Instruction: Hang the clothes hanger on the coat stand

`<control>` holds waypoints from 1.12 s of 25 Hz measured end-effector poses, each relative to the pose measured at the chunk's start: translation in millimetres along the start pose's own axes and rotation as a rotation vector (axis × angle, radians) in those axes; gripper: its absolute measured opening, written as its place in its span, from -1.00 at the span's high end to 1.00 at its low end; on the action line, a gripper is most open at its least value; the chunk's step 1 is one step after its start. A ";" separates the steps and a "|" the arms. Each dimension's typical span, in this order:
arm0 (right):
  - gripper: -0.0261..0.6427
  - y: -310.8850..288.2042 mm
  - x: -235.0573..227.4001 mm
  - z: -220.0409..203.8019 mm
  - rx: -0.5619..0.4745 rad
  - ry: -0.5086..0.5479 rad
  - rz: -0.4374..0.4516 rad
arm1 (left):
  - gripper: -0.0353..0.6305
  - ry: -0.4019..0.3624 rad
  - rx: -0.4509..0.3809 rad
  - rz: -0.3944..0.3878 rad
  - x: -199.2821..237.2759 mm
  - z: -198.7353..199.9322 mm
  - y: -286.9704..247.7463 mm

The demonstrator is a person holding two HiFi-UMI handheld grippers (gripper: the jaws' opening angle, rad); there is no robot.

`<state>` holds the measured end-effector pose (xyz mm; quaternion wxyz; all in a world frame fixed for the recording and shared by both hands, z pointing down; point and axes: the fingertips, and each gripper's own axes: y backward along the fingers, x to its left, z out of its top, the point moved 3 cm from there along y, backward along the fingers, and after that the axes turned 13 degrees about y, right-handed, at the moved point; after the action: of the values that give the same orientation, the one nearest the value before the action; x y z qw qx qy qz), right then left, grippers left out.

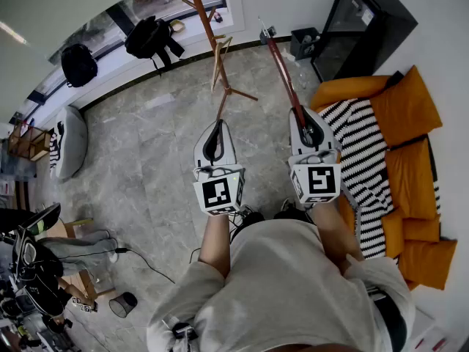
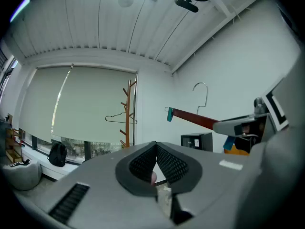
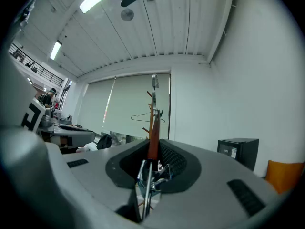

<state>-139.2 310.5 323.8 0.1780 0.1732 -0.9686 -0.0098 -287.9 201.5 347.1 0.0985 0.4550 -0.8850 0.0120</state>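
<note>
My right gripper [image 1: 300, 114] is shut on one end of a red-brown clothes hanger [image 1: 282, 72], whose bar reaches forward and up from the jaws. In the right gripper view the bar [image 3: 152, 149] and a metal clip [image 3: 147, 181] sit between the pads of that gripper [image 3: 153, 144]. From the left gripper view I see the hanger [image 2: 193, 119] with its wire hook [image 2: 202, 87] pointing up. The wooden coat stand [image 1: 207, 20] rises ahead by the window and carries a thin wire hanger [image 2: 121, 119]. My left gripper [image 1: 218, 127] is shut and empty [image 2: 156, 146].
An orange sofa [image 1: 403, 108] with a striped blanket [image 1: 359, 145] lies to the right. A black cabinet [image 1: 359, 20] stands at the back right. Black bags [image 1: 150, 35] rest on the window sill, a grey cushion [image 1: 69, 141] lies at the left, and clutter sits at the lower left.
</note>
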 end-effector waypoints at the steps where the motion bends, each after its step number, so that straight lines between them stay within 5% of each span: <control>1: 0.76 0.1 0.9 -0.2 -0.001 0.001 0.002 | 0.87 -0.002 0.002 -0.001 0.4 -1.0 0.6; 15: 0.76 1.3 37.7 -8.9 0.063 0.022 -0.015 | 0.87 0.023 0.071 -0.018 43.5 -14.1 27.2; 28: 0.76 -23.3 74.6 -14.3 0.146 0.047 0.005 | 0.87 0.122 0.111 -0.049 88.3 -33.1 25.3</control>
<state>-191.8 263.9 360.8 0.1875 0.1837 -0.9627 0.0656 -352.9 149.1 397.7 0.1272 0.4797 -0.8639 0.0863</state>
